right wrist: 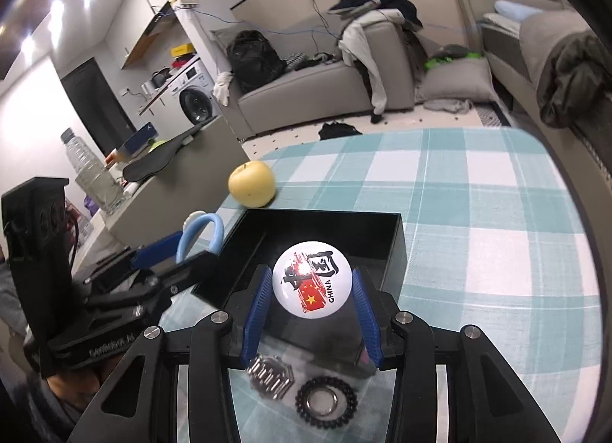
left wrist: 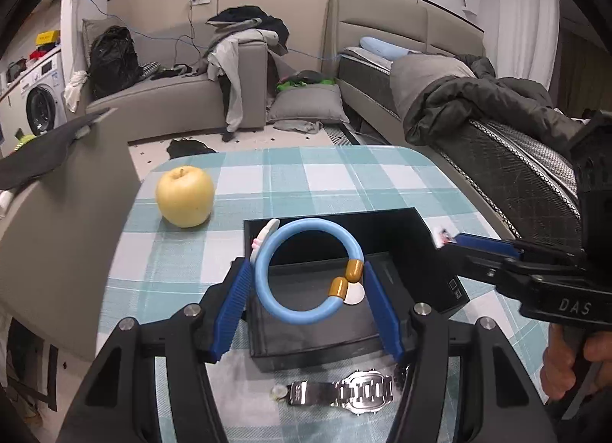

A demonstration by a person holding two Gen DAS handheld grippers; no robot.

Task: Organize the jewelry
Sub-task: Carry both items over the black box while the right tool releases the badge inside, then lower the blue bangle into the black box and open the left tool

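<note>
Above the black box (left wrist: 432, 251) on the checked table (left wrist: 344, 175), my left gripper (left wrist: 306, 290) is about half open and pinches the blue bangle (left wrist: 306, 271) between its blue pads. My right gripper (right wrist: 311, 301) is a bit narrower and squeezes the round white badge (right wrist: 310, 284). The silver watch (left wrist: 344, 393) lies on the table near me, beside the box.

Blue bangle (left wrist: 306, 271) and round white badge (right wrist: 311, 284) – both held above the open black box (left wrist: 432, 251).
</note>
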